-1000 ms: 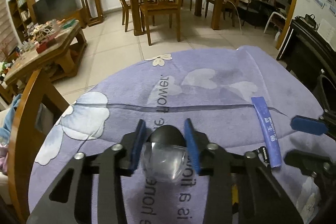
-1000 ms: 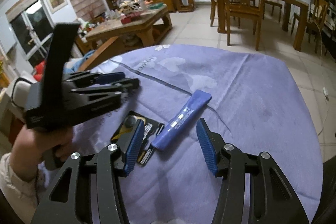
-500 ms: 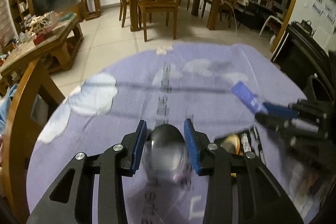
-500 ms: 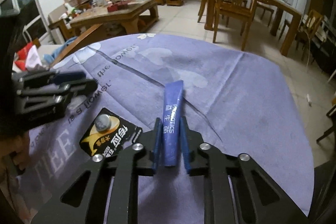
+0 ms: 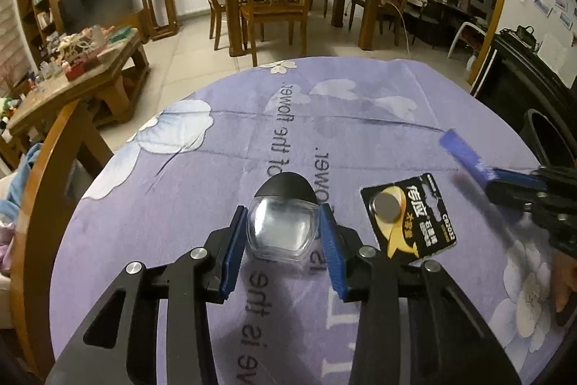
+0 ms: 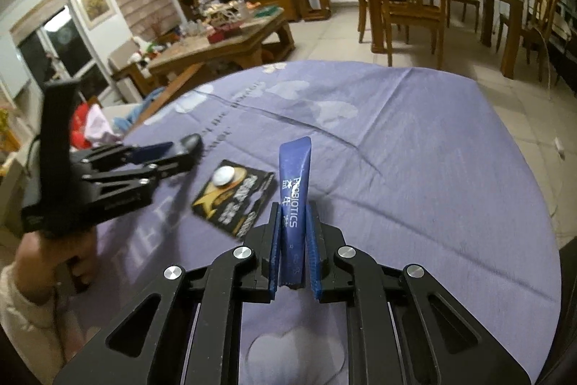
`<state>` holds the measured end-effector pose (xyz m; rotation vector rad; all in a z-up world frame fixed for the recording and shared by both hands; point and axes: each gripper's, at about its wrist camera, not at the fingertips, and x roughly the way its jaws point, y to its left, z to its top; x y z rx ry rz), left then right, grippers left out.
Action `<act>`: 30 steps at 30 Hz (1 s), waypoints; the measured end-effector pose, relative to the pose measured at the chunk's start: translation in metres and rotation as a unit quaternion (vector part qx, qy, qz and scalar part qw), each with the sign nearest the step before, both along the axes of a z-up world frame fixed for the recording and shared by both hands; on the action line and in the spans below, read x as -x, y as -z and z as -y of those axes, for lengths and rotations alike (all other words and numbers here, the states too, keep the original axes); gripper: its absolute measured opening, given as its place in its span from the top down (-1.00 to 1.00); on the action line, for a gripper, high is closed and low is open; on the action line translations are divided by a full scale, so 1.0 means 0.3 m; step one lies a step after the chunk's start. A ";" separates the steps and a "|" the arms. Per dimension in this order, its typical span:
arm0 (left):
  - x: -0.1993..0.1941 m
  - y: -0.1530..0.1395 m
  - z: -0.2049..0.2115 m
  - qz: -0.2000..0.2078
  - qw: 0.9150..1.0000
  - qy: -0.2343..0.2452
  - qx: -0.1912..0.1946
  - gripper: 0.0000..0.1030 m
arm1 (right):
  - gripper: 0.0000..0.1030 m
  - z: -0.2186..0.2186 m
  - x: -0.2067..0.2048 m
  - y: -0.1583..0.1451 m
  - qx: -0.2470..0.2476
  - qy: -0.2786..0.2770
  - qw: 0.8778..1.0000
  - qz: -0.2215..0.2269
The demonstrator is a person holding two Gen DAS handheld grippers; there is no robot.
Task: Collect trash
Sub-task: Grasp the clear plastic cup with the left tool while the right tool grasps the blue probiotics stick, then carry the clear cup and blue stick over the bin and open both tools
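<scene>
The left tool (image 5: 283,233), jaws closing, grips a clear domed plastic cup with a black lid (image 5: 279,222) above the lilac-clothed worktop (image 5: 360,118); the right tool (image 6: 293,240) pinches a blue foil sachet (image 6: 294,190) tight. A black battery card (image 5: 409,215) lies at three o'clock of the cup.

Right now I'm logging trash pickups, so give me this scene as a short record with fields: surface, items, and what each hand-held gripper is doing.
surface: table with purple floral cloth
left hand-held gripper: jaws closing around a clear capsule with a dark cap
right hand-held gripper: shut on a blue sachet, sachet standing up off the cloth
item loose on cloth: black battery card, coin cell showing, lying between the two grippers
bin: dark rim at the table's right edge, left wrist view
</scene>
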<state>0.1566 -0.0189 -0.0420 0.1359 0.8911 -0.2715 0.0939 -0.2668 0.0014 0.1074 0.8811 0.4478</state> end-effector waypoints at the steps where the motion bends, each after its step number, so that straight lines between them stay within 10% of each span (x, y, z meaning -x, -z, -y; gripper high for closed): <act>1: 0.012 -0.002 0.000 0.001 1.000 -0.003 0.005 0.24 | 0.73 0.001 0.019 -0.013 -0.011 -0.001 1.000 0.004; 12: 0.220 -0.174 0.195 0.086 0.993 0.042 0.065 0.24 | 0.73 0.291 0.240 -0.132 -0.127 0.046 0.989 0.064; 30: 0.467 -0.198 1.051 0.117 0.961 0.240 0.066 0.24 | 0.72 1.098 0.628 -0.105 -0.141 0.258 0.947 0.127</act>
